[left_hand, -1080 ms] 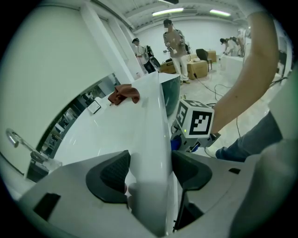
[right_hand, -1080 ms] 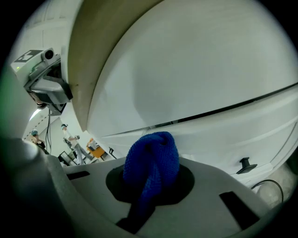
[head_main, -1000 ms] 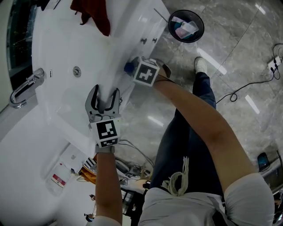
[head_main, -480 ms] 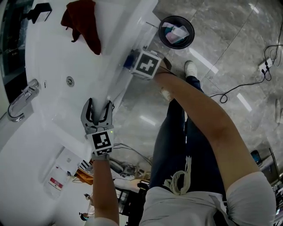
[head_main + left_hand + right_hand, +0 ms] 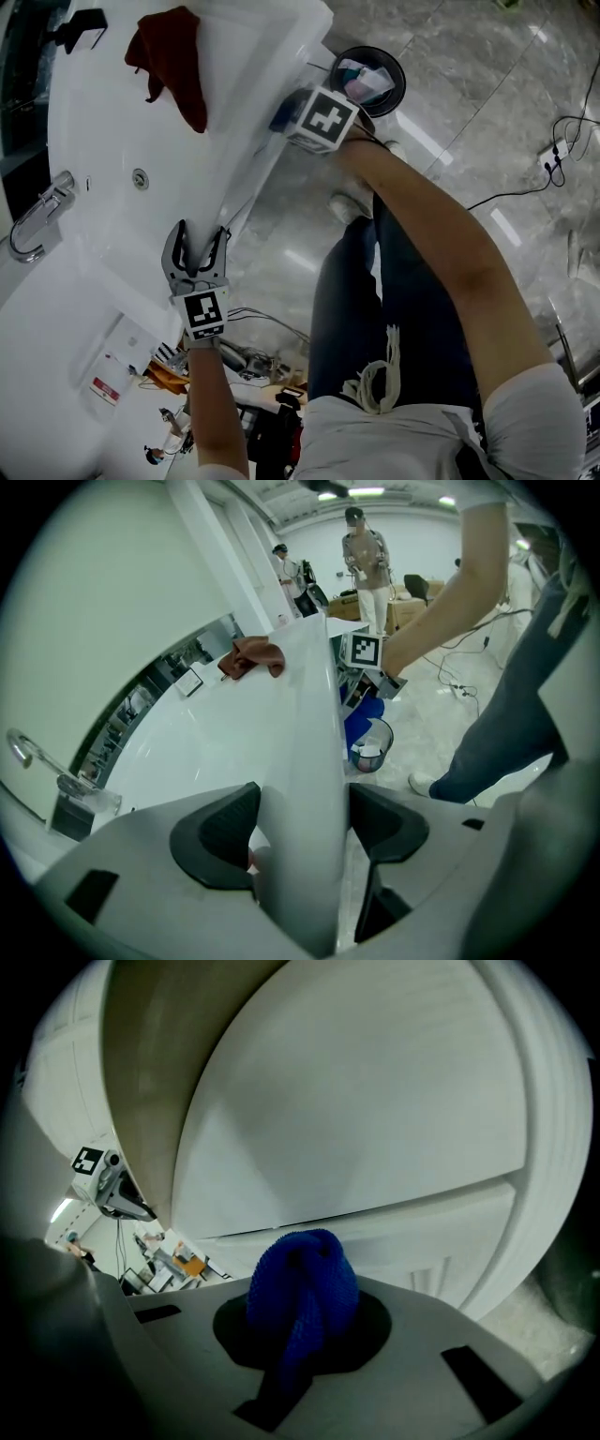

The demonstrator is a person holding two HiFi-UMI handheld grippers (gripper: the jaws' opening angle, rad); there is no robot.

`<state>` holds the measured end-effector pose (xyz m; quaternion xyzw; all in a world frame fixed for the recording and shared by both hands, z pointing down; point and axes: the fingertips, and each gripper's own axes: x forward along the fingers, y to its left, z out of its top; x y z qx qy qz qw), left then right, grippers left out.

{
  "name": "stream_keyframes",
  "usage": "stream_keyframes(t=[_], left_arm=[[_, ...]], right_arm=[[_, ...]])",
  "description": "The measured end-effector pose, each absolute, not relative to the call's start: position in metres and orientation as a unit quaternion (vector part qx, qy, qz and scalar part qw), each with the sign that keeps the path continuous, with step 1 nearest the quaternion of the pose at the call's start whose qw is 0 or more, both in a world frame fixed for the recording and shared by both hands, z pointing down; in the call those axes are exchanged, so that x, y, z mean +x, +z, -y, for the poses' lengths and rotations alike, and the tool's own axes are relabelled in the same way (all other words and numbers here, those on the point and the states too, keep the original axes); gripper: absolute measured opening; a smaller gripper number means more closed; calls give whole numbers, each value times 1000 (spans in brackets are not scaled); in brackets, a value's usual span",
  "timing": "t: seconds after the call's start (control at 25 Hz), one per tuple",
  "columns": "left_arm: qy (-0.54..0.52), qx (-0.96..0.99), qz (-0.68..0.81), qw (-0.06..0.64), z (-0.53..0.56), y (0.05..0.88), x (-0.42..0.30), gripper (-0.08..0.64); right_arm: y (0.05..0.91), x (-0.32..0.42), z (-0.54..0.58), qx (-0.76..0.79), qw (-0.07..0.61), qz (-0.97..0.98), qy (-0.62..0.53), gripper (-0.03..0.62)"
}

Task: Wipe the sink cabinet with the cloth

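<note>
The white sink cabinet point(image 5: 103, 122) runs down the left of the head view, its front panel point(image 5: 356, 1119) filling the right gripper view. My right gripper point(image 5: 292, 118) is shut on a bunched blue cloth point(image 5: 302, 1283), which it holds against the cabinet front just under the counter's edge point(image 5: 281, 112). My left gripper point(image 5: 196, 242) is open and straddles the counter's front edge point(image 5: 309, 761), one jaw on each side with a gap at both. The blue cloth point(image 5: 367, 710) also shows small down that edge.
A dark red cloth point(image 5: 173, 61) lies on the counter's far end. The faucet point(image 5: 33, 220) stands at the left by the basin drain point(image 5: 140, 179). A black bin point(image 5: 367, 80) sits on the marble floor past my right gripper. Cables point(image 5: 525, 187) trail at the right.
My right gripper has carried the blue cloth further along the cabinet front, toward the bin. My left gripper has drawn back along the counter's edge, still open.
</note>
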<state>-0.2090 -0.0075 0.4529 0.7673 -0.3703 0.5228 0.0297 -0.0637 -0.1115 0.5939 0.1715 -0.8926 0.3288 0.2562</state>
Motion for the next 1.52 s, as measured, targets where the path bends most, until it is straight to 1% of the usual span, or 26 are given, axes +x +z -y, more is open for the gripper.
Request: stream_keyframes(t=[0.48,0.72,0.96,1.52], left_arm=[[523,768,369,26,7,453,-208,293],[522,768,370,25,8,452,-207,293],[522,769,369,24,8,451,-206,293],[525,767,368,17,7,452,-205,293]], right_arm=[[596,-4,151,236,229,887,323,38],[600,14,163,264,211,882,328,38],[625,18,165,288,219,870,334,38],[718,29,171,334,262,837,345,38]])
